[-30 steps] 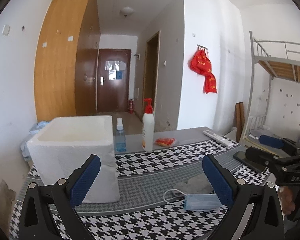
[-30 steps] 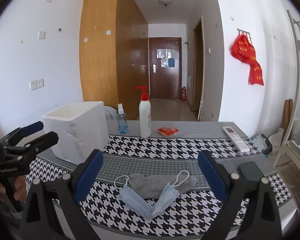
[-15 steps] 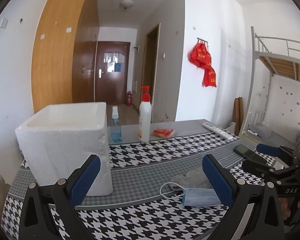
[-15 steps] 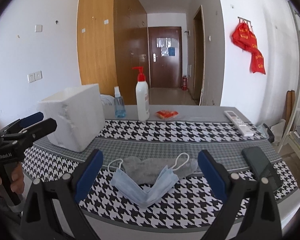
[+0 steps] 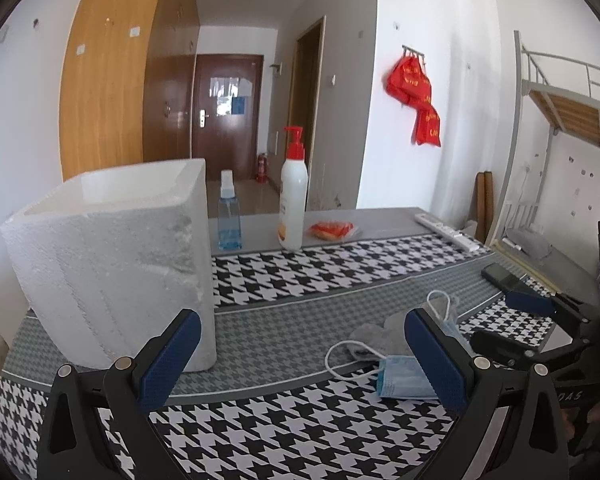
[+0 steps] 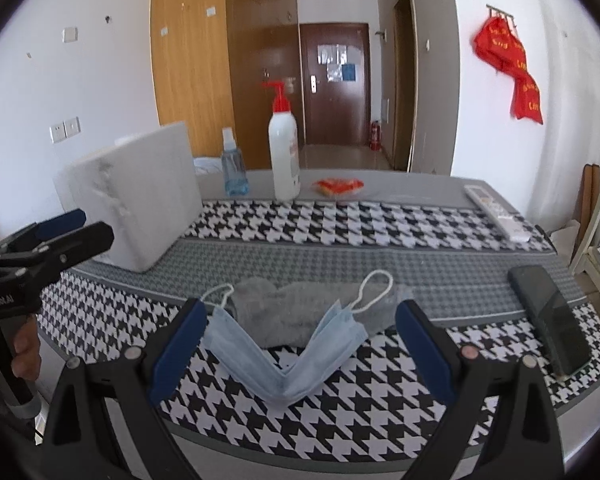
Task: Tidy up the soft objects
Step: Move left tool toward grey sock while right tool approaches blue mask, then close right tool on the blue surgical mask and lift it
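Over the table, both tools are closing in lower: right tool, spread empty, is nearing the mask and sock; left tool is gaping beside the box.

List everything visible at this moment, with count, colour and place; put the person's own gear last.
face mask: 1, light blue, folded, near table edge, overlapping the sock
sock: 1, grey, partly under the mask
foam box: 1, white, open top, left side of table
pump bottle: 1, white with red pump, far side
spray bottle: 1, clear blue, beside the pump bottle
snack packet: 1, red-orange, far side
remote control: 1, white, far right
phone: 1, black, right side
tablecloth: 1, black-white houndstooth with grey band
red bags: hanging on wall, count unclear
left gripper: open, empty
right gripper: open, empty
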A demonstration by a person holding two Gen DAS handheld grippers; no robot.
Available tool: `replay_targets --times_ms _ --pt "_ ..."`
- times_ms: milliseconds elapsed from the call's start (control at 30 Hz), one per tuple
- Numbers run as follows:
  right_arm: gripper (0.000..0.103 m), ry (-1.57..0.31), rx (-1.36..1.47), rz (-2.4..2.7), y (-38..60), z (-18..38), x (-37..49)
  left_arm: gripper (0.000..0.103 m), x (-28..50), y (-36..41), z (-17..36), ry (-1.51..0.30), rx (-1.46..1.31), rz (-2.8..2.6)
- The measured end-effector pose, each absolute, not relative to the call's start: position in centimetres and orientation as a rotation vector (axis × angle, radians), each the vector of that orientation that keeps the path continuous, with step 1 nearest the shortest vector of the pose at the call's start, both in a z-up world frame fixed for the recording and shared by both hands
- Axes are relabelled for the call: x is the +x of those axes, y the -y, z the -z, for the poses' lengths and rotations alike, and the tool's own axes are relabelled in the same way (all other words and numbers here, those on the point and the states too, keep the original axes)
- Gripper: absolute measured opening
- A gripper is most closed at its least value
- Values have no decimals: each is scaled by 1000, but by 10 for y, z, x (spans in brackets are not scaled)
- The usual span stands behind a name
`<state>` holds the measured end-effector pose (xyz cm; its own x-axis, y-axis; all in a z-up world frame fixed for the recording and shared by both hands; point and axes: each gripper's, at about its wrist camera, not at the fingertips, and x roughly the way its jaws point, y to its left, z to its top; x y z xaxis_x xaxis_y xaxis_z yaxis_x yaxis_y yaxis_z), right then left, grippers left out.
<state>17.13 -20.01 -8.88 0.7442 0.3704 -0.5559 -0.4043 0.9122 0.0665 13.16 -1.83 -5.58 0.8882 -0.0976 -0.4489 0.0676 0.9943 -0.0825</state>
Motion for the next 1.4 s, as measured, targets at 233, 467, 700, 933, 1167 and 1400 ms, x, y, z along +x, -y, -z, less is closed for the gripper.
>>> replay_targets --times_ms 233,467,700,933,1167,1400 --pt "97 -646 -87 -439 192 102 178 102 139 17 62 -501 -73 69" --pt "97 -681 -117 -453 184 111 181 102 144 22 66 -519 -86 80" --pt "75 -748 -111 -469 182 124 189 102 151 26 69 -553 -67 80" --pt "53 -783 -105 -487 182 133 187 102 158 32 70 -578 -35 78" --pt "33 -793 -88 -502 189 133 177 102 161 38 67 -581 -7 81" --pt "21 -795 -52 -468 208 126 169 102 165 47 67 -594 12 109"
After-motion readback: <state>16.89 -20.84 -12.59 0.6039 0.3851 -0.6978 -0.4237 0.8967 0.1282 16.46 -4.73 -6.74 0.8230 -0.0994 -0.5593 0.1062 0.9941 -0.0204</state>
